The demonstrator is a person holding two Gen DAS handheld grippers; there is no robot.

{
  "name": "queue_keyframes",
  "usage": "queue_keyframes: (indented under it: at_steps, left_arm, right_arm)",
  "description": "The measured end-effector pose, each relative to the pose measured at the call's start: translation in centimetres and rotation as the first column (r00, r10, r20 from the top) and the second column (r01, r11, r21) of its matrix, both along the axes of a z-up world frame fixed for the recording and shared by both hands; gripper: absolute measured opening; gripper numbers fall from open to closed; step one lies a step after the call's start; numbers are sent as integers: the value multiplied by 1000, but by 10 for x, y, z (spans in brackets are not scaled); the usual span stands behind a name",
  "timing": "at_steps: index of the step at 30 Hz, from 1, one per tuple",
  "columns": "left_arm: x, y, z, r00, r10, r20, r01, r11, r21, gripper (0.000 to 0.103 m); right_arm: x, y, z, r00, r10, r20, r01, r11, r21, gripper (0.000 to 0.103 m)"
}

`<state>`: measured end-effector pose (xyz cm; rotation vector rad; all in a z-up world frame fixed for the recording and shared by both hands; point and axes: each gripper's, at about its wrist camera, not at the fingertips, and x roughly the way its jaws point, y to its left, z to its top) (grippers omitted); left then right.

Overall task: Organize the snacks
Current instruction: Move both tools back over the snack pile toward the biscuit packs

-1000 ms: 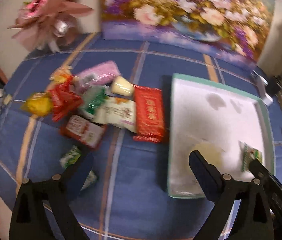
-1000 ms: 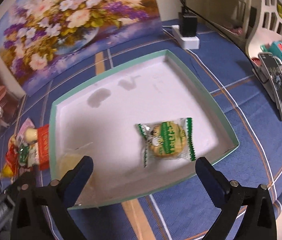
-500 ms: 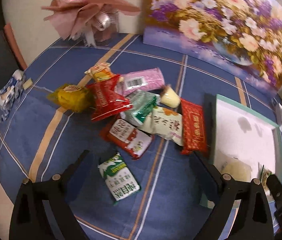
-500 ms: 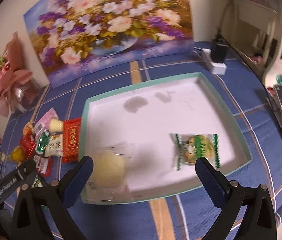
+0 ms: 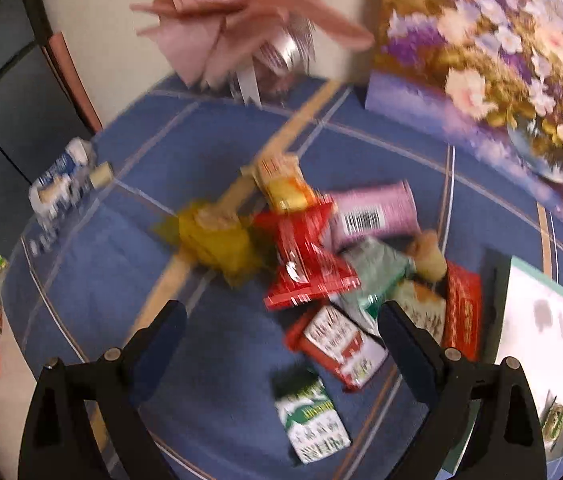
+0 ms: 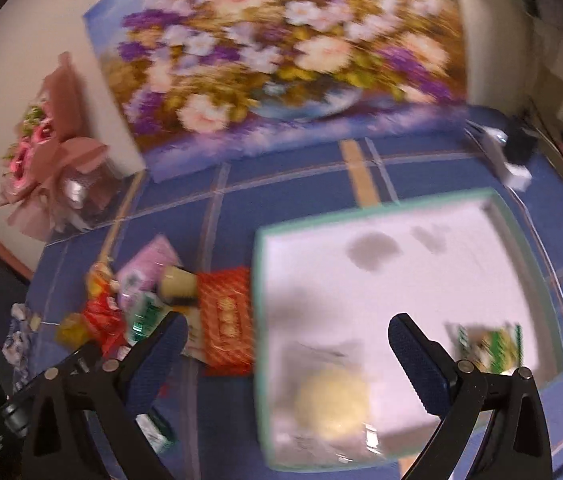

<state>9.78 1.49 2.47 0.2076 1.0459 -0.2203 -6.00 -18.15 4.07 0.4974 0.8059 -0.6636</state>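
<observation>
Both views have swung left within the last second. The left tool (image 5: 279, 326), jaws wide and empty, now looks down on the snack pile (image 5: 321, 264) at frame centre instead of the tray, with the green-and-white packet (image 5: 311, 420) lying low between its fingers. The right tool (image 6: 283, 338), also wide and empty, faces the tray (image 6: 259, 320) holding a pale bun (image 6: 333, 402) and a green cookie packet (image 6: 489, 346) at lower right. Two snacks placed; I'd say the left tool picks next.

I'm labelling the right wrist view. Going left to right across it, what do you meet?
Pink bouquet → red patterned packet → pale round snack in the white tray → green-wrapped biscuit.
</observation>
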Motion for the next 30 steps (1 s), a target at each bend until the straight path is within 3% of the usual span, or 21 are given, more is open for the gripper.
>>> queue_keyframes:
  at_steps: [2,5,8,13,17,23,30]
  left_arm:
    - [0,8,4,1000,-5,6,5,999,-32,96]
    - [0,20,-9,997,1,-81,-6,998,-60,96]
    - [1,34,-29,983,29,-179,-43,996,-78,97]
    - [8,59,-54,957,122,-265,-141,988,-55,96]
    - [18,60,-60,953,148,-263,-164,986,-41,97]
    - [35,61,-76,952,175,-252,-169,985,43,96]
    - [41,72,-82,948,175,-267,-159,984,79,97]
  right_arm:
    - [9,11,8,999,25,24,-25,1000,-3,102]
    - [16,33,9,995,79,66,-81,997,18,102]
    - [24,59,-4,989,148,14,-148,989,16,102]
    - [38,78,-33,972,227,-61,-221,972,84,99]
    - [46,79,-46,961,253,-109,-245,966,80,99]
    - [69,82,-75,935,300,-188,-281,952,122,91]
    - [95,108,-94,888,399,-228,-369,915,163,88]
